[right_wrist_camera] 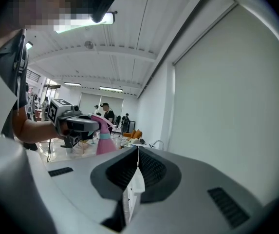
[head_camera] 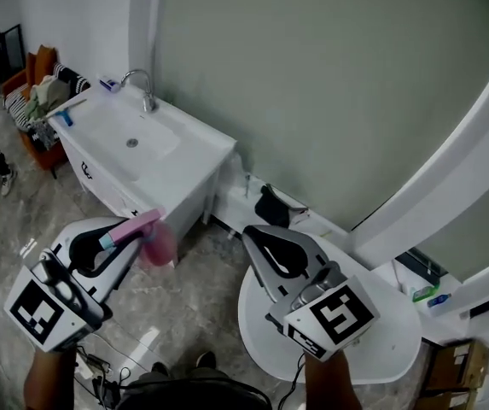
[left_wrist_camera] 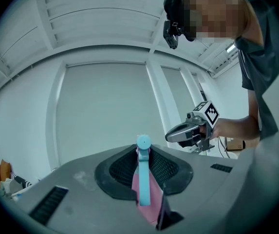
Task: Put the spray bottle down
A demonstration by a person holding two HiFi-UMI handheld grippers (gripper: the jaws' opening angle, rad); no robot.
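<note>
A pink spray bottle (head_camera: 157, 244) with a light-blue collar and trigger hangs at the lower left of the head view, over the marble floor in front of the sink cabinet. My left gripper (head_camera: 138, 229) is shut on its head, which lies roughly level. In the left gripper view the blue trigger (left_wrist_camera: 143, 177) and pink body sit between the jaws. My right gripper (head_camera: 248, 231) is held beside it at the lower middle. Its jaws are closed on a thin white sheet (right_wrist_camera: 134, 186), seen edge-on. The right gripper view shows the bottle (right_wrist_camera: 103, 141) in the left gripper (right_wrist_camera: 81, 126).
A white sink cabinet (head_camera: 184, 156) with a chrome faucet (head_camera: 146, 88) stands ahead on the left. A round white platform (head_camera: 381, 348) lies under my right gripper. A black object (head_camera: 271, 205) rests on the white ledge by the wall. Cardboard boxes (head_camera: 453, 370) sit at the lower right, cables (head_camera: 99, 374) on the floor.
</note>
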